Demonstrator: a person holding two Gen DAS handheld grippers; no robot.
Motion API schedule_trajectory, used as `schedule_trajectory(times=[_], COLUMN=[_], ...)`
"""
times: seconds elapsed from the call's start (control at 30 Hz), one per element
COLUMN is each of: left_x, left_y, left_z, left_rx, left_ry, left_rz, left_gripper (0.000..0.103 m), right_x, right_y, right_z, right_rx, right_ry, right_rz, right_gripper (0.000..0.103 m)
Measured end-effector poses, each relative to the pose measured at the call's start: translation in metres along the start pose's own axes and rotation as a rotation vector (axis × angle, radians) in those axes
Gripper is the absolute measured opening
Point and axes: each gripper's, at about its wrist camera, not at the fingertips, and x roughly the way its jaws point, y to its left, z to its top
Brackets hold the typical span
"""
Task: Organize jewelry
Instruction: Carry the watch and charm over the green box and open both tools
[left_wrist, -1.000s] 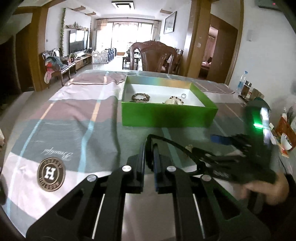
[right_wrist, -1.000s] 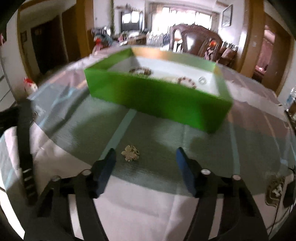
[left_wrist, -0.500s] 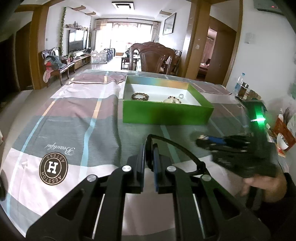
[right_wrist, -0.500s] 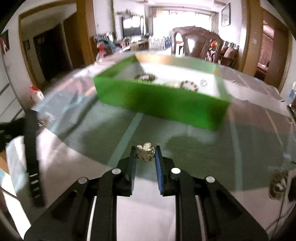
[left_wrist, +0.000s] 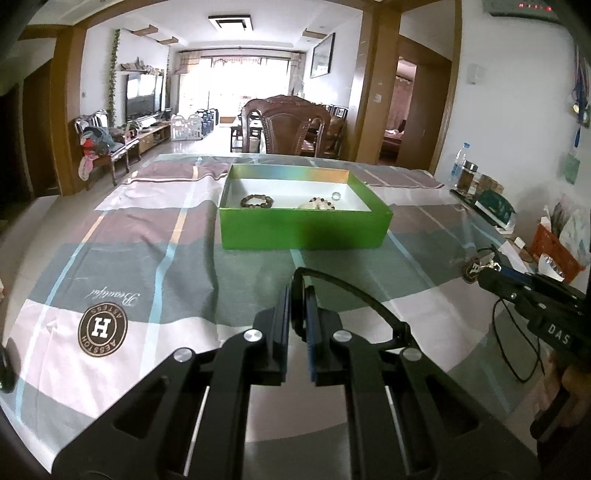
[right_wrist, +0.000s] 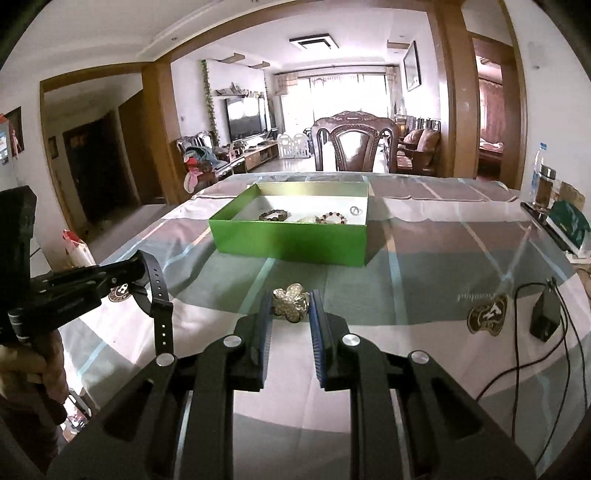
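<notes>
A gold flower brooch (right_wrist: 290, 303) is clamped in the right tool (right_wrist: 290, 306), short of the green box (right_wrist: 291, 236); a black watch strap (left_wrist: 297, 295) is pinched by the left tool (left_wrist: 296, 314). Carrying both over the box rim seems called for next.

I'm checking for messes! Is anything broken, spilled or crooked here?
Nothing looks broken or spilled. The green box sits flat with bracelets and a ring inside. A small black device with a looping cable lies on the tablecloth.
</notes>
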Motion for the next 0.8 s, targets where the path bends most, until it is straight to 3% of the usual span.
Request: schedule_trajectory(times=[0.8], left_x=[-0.012], left_y=[-0.011], left_z=[-0.003], left_rx=[0.016], left_ry=[0.001], left_rz=[0.03], left_gripper=[0.008], right_x=[-0.003], right_y=[-0.001], right_z=[-0.012], right_rx=[0.018], right_ry=[-0.004], right_rz=[0.022], right_gripper=[0.02])
